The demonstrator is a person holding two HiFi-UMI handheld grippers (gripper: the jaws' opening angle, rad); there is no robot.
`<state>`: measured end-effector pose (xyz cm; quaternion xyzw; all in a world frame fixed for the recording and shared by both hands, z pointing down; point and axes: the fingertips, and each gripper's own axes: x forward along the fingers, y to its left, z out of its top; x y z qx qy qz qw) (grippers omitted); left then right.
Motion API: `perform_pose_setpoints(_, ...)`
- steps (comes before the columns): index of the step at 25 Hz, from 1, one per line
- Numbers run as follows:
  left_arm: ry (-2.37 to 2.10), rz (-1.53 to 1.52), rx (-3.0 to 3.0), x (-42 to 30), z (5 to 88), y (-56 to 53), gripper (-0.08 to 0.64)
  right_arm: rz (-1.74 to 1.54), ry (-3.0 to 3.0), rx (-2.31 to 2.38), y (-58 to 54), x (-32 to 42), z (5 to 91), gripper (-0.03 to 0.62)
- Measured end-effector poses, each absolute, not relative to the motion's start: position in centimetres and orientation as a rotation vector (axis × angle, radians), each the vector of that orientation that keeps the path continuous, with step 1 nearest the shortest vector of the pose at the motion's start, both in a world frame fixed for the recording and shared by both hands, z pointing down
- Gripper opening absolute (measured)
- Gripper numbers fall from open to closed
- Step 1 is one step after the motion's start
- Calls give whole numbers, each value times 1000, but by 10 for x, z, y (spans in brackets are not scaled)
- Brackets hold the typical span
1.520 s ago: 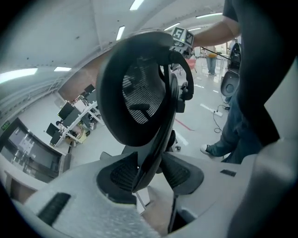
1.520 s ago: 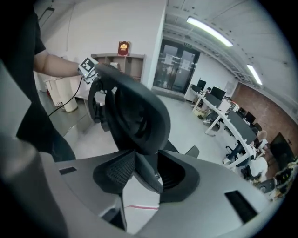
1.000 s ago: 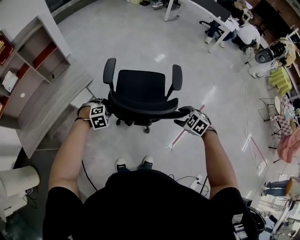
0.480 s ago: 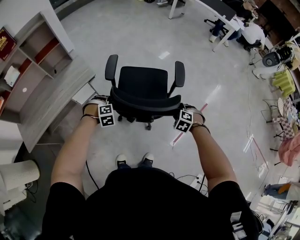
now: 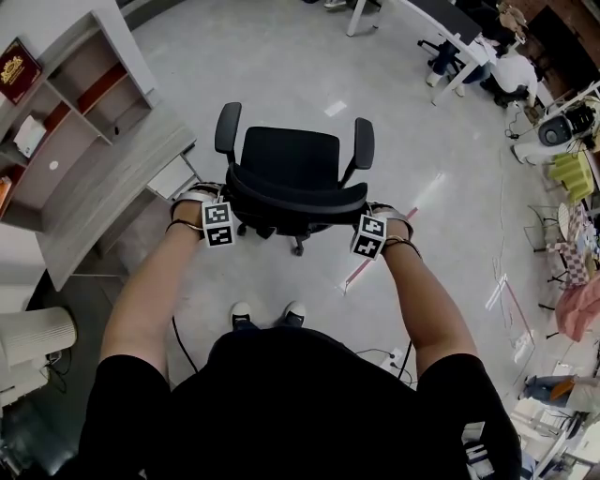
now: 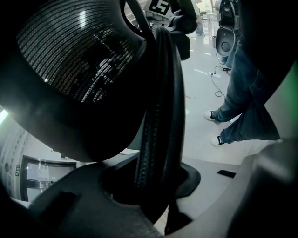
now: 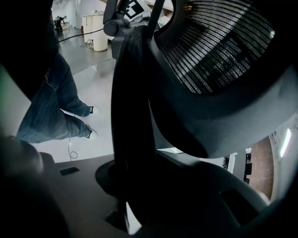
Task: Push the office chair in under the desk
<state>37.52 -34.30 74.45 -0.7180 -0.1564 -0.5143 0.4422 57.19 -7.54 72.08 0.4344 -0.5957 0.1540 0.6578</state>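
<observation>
office chair [image 5: 291,173] base mostly under its seat, shelf unit [image 5: 56,122] cut by the left edge, far-off people [image 5: 511,70] too small

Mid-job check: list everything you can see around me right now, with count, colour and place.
office chair: one, black, middle of the floor, back towards the person
desk: one, grey, left of the chair, shelves behind it
book: one, red, top-left shelf
cylinder: one, white, lower left
tape line: one, red, on the floor right of the chair
far desk: one, white-legged, top right, a seated person beside it
cable: one, black, on the floor by the person's feet
left gripper: jaws just closing, on the chair back's left edge
right gripper: jaws just closing, on the chair back's right edge
</observation>
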Motion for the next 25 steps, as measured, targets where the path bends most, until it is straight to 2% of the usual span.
perform_pose_setpoints(25, -372, -1349, -1788, 372, 746, -323, 107, 310, -1374, 910, -65, 587, 723, 104)
